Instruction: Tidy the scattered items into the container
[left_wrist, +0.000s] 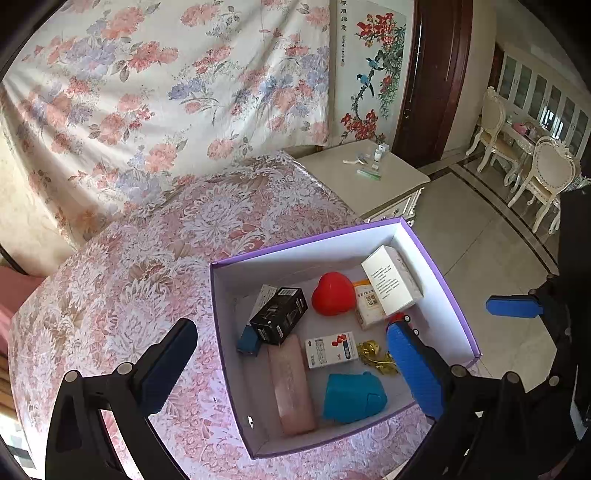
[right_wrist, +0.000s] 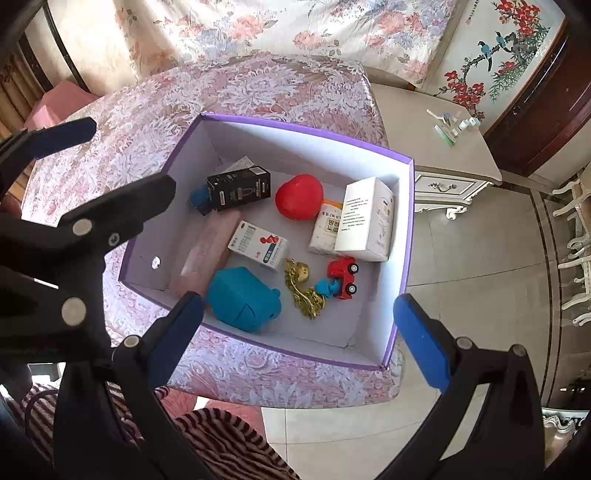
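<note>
A purple-rimmed white box (left_wrist: 295, 245) (right_wrist: 303, 127) stands on a floral-clothed table (left_wrist: 147, 277) (right_wrist: 258, 85). Inside lie a red heart (left_wrist: 332, 299) (right_wrist: 299, 197), a black carton (left_wrist: 280, 319) (right_wrist: 240, 186), a white carton (left_wrist: 391, 280) (right_wrist: 365, 221), a pink case (left_wrist: 291, 384) (right_wrist: 210, 251), a teal pouch (left_wrist: 354, 398) (right_wrist: 243, 299), a medicine box (left_wrist: 330, 349) (right_wrist: 258, 243), a gold chain (left_wrist: 376, 356) (right_wrist: 303, 291) and a red toy car (right_wrist: 343, 273). My left gripper (left_wrist: 291, 354) (right_wrist: 133, 155) hovers open and empty over the box's left side. My right gripper (right_wrist: 301, 332) stands open and empty above its near edge.
A white bedside cabinet (left_wrist: 369, 173) (right_wrist: 443, 147) with small toiletries stands right of the table. Tiled floor (left_wrist: 480, 258) and cream dining chairs (left_wrist: 543, 173) lie further right. A floral sheet (left_wrist: 166, 74) hangs behind. Striped fabric (right_wrist: 221, 443) is below the table's near edge.
</note>
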